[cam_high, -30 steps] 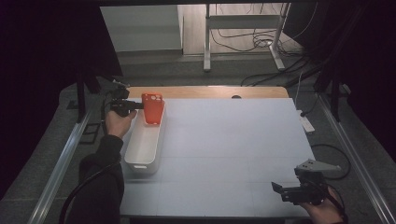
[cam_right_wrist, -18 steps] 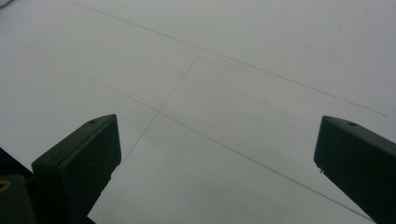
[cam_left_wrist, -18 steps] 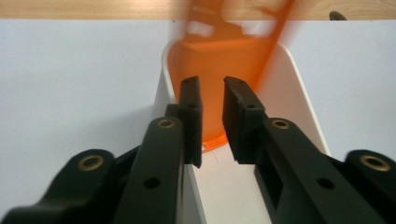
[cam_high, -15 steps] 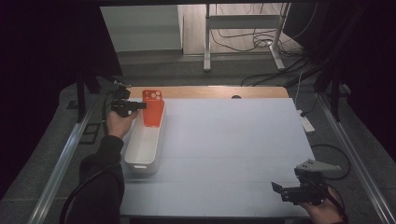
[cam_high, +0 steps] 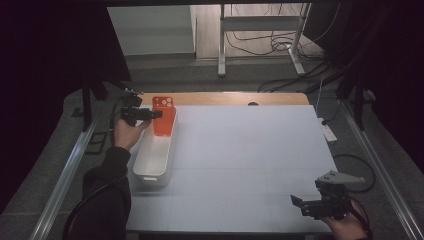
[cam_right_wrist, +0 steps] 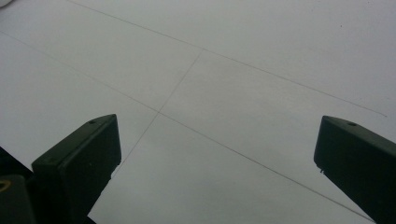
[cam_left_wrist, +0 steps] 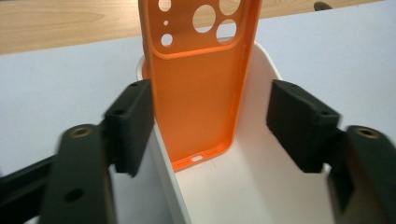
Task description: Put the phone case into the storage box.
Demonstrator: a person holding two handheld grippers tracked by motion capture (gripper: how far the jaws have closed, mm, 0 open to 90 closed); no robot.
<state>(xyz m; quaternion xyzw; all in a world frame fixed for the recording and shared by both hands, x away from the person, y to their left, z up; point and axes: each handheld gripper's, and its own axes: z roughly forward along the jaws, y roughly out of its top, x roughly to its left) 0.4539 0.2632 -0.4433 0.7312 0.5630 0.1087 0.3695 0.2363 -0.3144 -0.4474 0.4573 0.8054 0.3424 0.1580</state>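
An orange phone case [cam_high: 164, 119] [cam_left_wrist: 196, 93] stands upright at the far end of a long white tray [cam_high: 152, 170] [cam_left_wrist: 261, 70], camera holes at the top, its lower edge down inside the tray. My left gripper [cam_high: 157, 114] [cam_left_wrist: 210, 116] is level with it, and its jaws have just been opening. The case is between them, close to the left pad [cam_left_wrist: 133, 121], with a clear gap to the right pad [cam_left_wrist: 299, 121]. At the near right corner of the table my right gripper [cam_high: 298, 204] [cam_right_wrist: 215, 154] is open over the bare white mat [cam_right_wrist: 224, 84].
The white mat [cam_high: 250, 150] covers most of the table, and a wooden strip [cam_high: 225, 98] shows along its far edge. Metal rails [cam_high: 70, 170] run down both sides. A desk frame [cam_high: 222, 45] and cables lie on the floor beyond.
The left gripper's jaws have opened off the orange case, which stays standing in the tray. Neither hand has shifted.
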